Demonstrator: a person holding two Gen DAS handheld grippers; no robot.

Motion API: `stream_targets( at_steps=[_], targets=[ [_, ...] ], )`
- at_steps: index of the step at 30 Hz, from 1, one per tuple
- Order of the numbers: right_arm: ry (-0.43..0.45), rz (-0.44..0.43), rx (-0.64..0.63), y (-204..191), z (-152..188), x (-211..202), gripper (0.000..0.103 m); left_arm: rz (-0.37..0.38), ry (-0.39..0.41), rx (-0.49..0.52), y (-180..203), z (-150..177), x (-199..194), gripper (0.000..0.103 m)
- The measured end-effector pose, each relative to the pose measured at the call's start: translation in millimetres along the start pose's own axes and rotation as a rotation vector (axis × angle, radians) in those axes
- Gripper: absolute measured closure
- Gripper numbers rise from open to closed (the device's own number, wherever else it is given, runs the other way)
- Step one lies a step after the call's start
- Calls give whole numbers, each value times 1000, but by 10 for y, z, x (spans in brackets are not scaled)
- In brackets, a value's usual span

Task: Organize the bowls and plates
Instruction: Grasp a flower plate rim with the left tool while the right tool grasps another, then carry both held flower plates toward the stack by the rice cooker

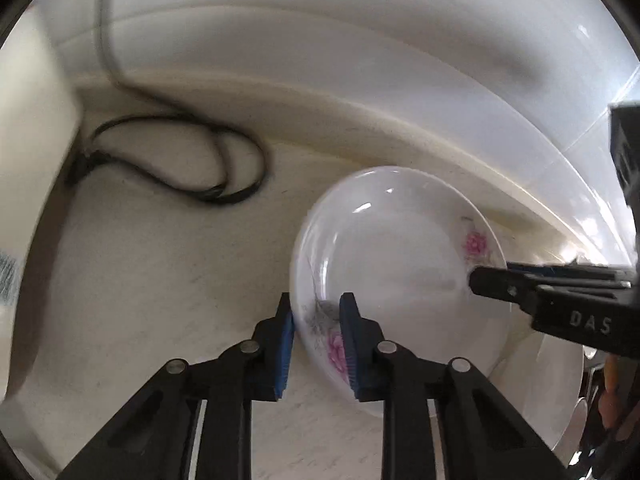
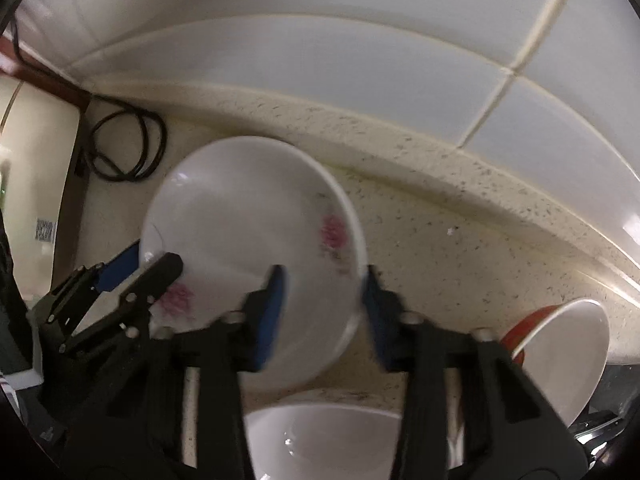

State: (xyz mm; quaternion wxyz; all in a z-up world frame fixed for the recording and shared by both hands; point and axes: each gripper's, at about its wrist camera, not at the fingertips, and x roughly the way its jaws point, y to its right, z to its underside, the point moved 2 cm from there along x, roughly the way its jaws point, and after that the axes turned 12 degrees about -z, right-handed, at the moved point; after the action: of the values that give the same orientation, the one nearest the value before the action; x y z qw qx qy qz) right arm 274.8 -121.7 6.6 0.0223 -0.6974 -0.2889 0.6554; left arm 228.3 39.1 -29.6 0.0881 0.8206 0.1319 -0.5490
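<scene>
On the speckled counter (image 2: 432, 248), close to the tiled wall (image 2: 320, 60), sits a white plate with pink flowers (image 1: 400, 248), and both grippers are set on its rim from opposite sides. The left gripper (image 1: 316, 340) points steeply down, its blue pads (image 1: 285, 344) narrowed onto the near left rim, one pad outside and one inside the plate. The right gripper (image 2: 324, 312) also points steeply down; its jaws straddle the right rim, one pad inside and one outside, but blur hides whether the pads press on it. A second white dish (image 2: 324, 440) lies just in front of the plate, and a red-and-white bowl (image 2: 560, 360) leans at the right. A black cable (image 1: 180, 160) is coiled on the counter behind, well apart from the plate.
</scene>
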Motion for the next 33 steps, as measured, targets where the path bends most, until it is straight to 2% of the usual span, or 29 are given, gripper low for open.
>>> stream_targets(
  at_steps=[3, 6, 11, 15, 17, 20, 21, 23, 26, 28, 33],
  targets=[
    [-26, 11, -67, -205, 75, 64, 83, 9, -27, -64, -283, 108, -42, 83],
    [-46, 39, -161, -570, 200, 137, 83, -12, -51, -103, -536, 275, -119, 83],
    [-20, 29, -206, -950, 563, 207, 83, -28, -62, -128, -876, 645, -285, 83],
    [34, -30, -158, -1007, 886, 181, 83, -3, -58, -145, -1014, 896, -382, 76],
    [90, -69, -112, -973, 988, 163, 82, -7, -44, -148, -1117, 956, -430, 76],
    [127, -104, -59, -921, 1095, 207, 82, -24, -47, -130, -1154, 972, -496, 71],
    [130, -123, -40, -969, 1119, 259, 79, -28, -47, -124, -1146, 918, -389, 68],
    [178, -178, -30, -981, 1233, 250, 78, -48, -37, -100, -1101, 955, -404, 68],
    [232, -172, -43, -991, 1420, 221, 82, -43, -13, -114, -1157, 995, -397, 73],
    [249, -162, -38, -987, 1510, 209, 82, -17, -18, -134, -1166, 1001, -369, 81],
    [240, -105, -50, -973, 1579, 177, 83, -1, -24, -107, -1077, 1064, -403, 82]
  ],
)
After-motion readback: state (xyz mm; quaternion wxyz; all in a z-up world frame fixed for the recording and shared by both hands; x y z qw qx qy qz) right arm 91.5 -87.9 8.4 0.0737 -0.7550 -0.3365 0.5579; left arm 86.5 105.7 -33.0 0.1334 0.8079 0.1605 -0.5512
